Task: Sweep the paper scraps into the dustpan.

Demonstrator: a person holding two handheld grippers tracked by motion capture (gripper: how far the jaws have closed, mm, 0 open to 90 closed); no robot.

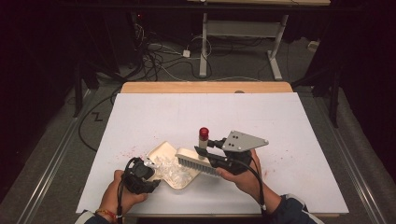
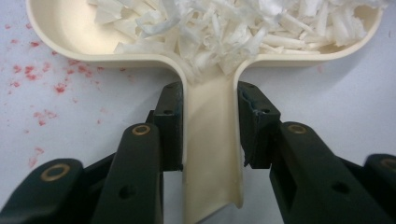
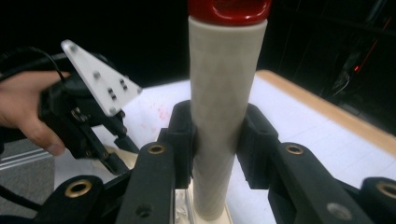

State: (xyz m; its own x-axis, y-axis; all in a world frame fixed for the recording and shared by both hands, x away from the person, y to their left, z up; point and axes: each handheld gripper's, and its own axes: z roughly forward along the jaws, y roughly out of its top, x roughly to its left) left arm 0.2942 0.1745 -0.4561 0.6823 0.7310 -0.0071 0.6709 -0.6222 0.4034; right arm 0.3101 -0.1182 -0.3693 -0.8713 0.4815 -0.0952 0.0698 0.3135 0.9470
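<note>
My left gripper point(image 2: 210, 126) is clamped on the handle point(image 2: 212, 154) of the cream dustpan point(image 2: 60, 42), one jaw against each side of it. The pan lies flat on the white table point(image 1: 280, 121) near the front edge, and a heap of white shreds point(image 2: 224, 23) sits in it, piled toward the throat where the handle starts. Red specks point(image 2: 42, 74) dot the table just beside the pan's rim.

My right gripper point(image 3: 217, 140) is clamped on the brush handle point(image 3: 224, 93), a pale upright post with a red cap point(image 3: 229, 7) on top. From the high view I see the brush point(image 1: 198, 163) held with its bristles point(image 1: 196, 167) at the pan's open side, against the shreds, its handle standing up. In the right gripper view I also see my left hand point(image 3: 23, 112) with its gripper and grey plate point(image 3: 98, 84), farther off. The tan table edge point(image 1: 205, 87) runs along the far side.
</note>
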